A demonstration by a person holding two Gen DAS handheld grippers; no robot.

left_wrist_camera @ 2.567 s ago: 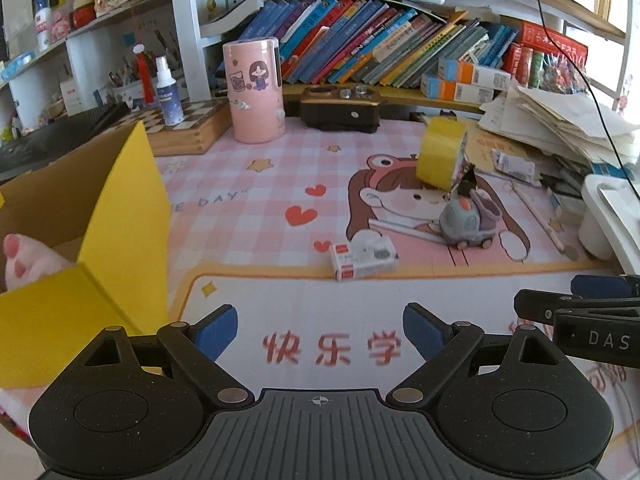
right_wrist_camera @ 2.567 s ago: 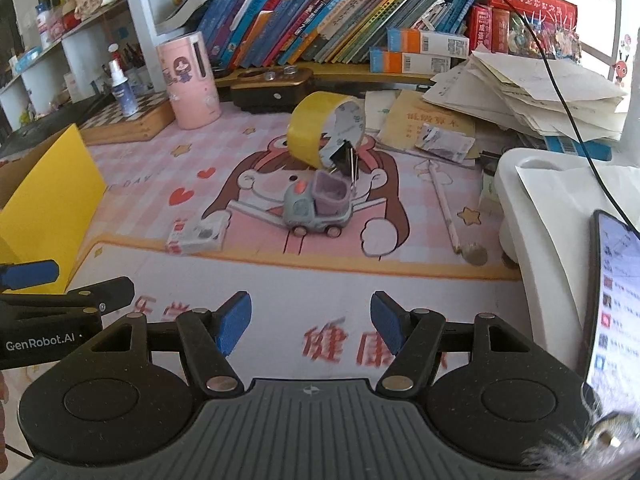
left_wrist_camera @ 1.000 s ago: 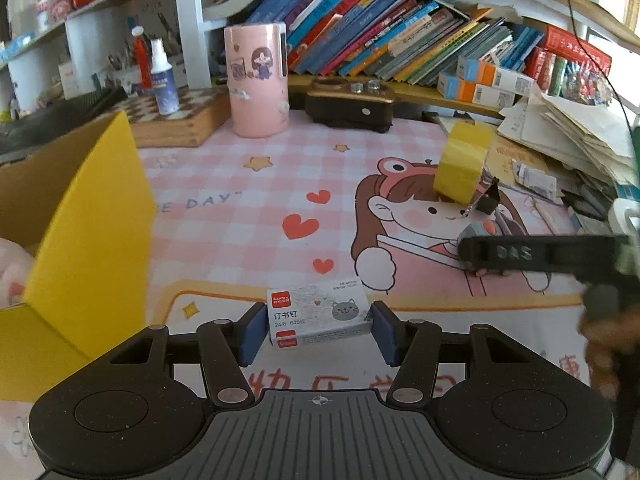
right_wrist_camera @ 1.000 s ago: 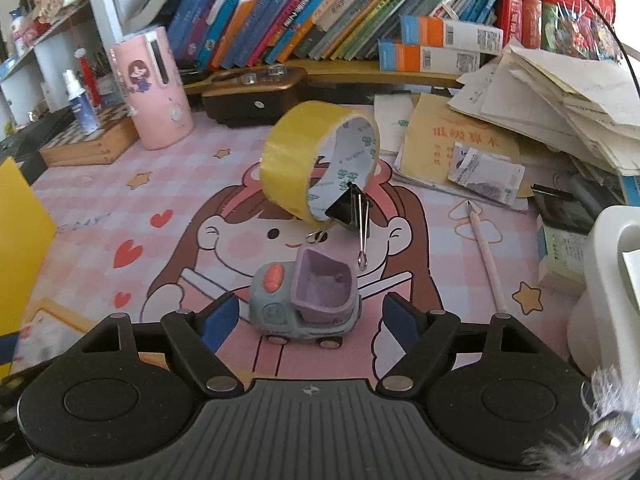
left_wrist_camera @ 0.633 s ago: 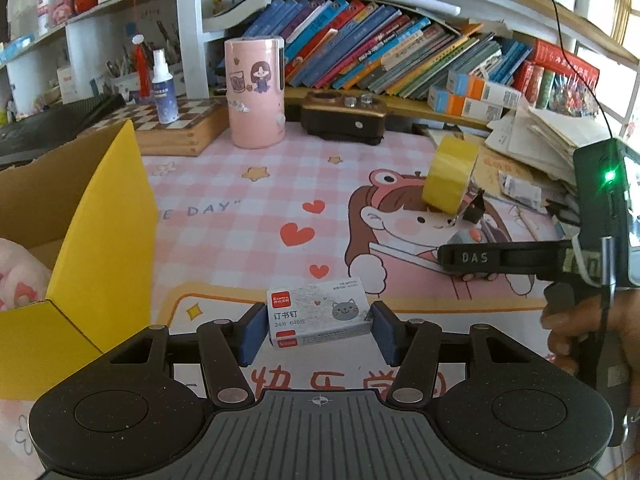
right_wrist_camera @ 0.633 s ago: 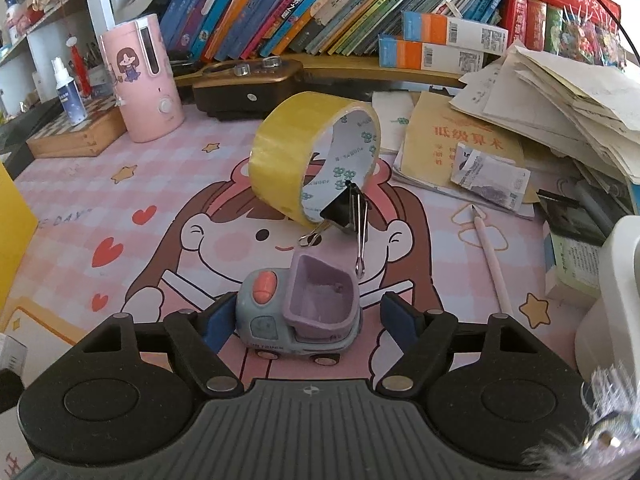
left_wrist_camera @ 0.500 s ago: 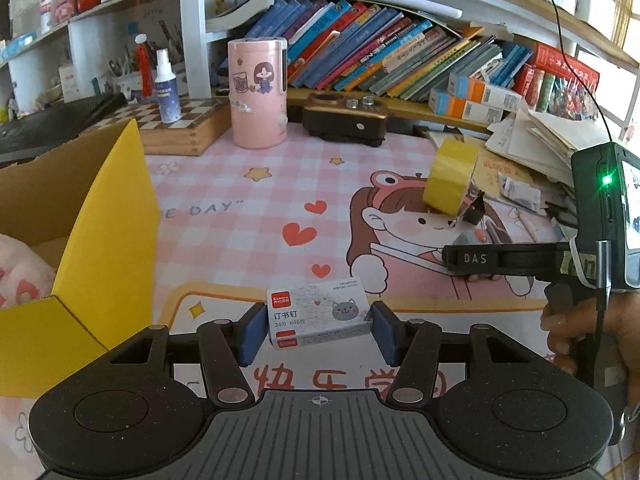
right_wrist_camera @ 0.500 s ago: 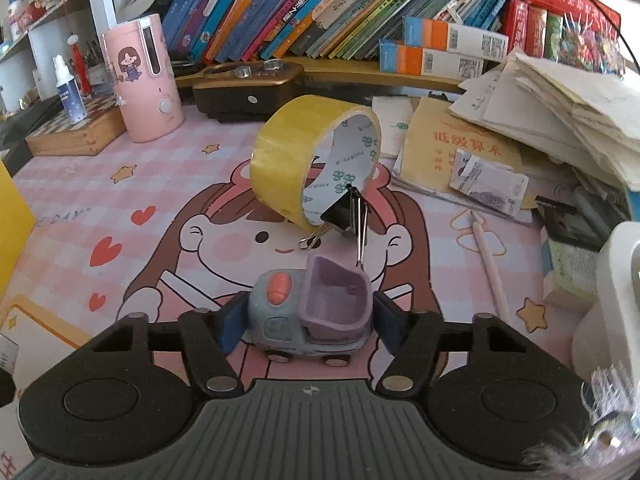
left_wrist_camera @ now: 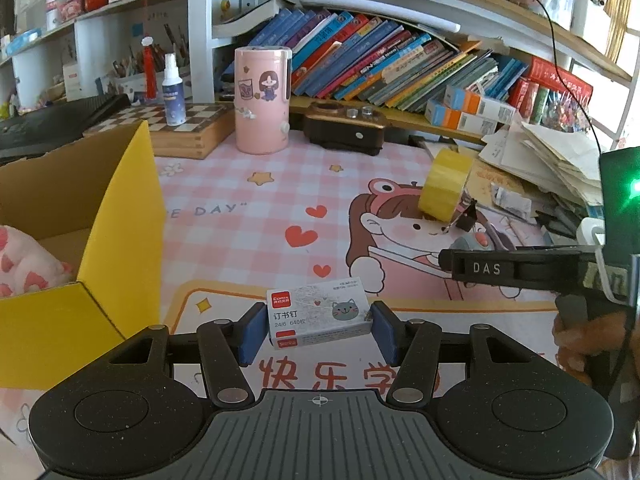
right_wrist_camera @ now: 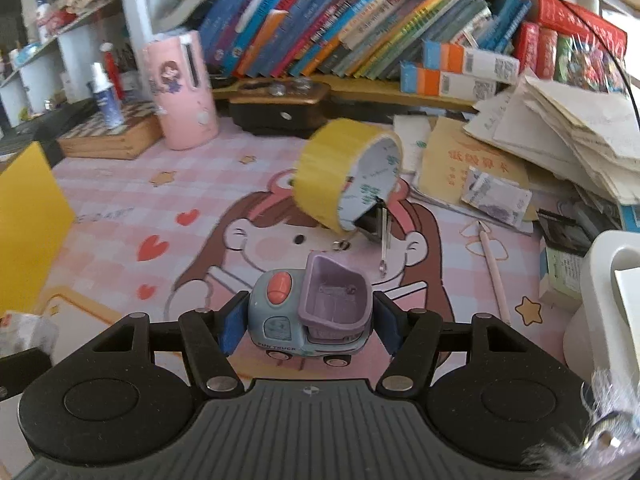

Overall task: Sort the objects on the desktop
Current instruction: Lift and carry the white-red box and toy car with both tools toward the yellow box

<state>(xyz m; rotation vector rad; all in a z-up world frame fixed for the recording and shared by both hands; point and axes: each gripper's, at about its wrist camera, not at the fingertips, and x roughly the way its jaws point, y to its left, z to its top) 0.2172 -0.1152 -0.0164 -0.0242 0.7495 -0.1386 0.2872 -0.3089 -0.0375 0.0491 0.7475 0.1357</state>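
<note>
A small white staple box (left_wrist_camera: 320, 314) with a red corner and a cat print sits between the blue pads of my left gripper (left_wrist_camera: 318, 328), which is shut on it just above the pink desk mat. My right gripper (right_wrist_camera: 308, 322) is shut on a grey-blue toy truck (right_wrist_camera: 312, 312) with a purple bed, both pads pressing its sides. In the left wrist view the right gripper's black finger (left_wrist_camera: 500, 270) reaches in from the right, held by a hand (left_wrist_camera: 588, 340). A yellow tape roll (right_wrist_camera: 340, 172) with a black binder clip (right_wrist_camera: 372, 220) lies beyond the truck.
An open cardboard box with yellow flaps (left_wrist_camera: 120, 216) stands at the left, a pink plush (left_wrist_camera: 24, 264) inside. A pink cylinder (left_wrist_camera: 262, 100), a chessboard box (left_wrist_camera: 188, 128) and a dark case (left_wrist_camera: 344, 128) line the back. Loose papers (right_wrist_camera: 560, 132) and a pencil (right_wrist_camera: 494, 268) lie at the right.
My right gripper's jaws closed onto the toy truck and raised it slightly off the mat. The left gripper kept its hold on the staple box and barely shifted.
</note>
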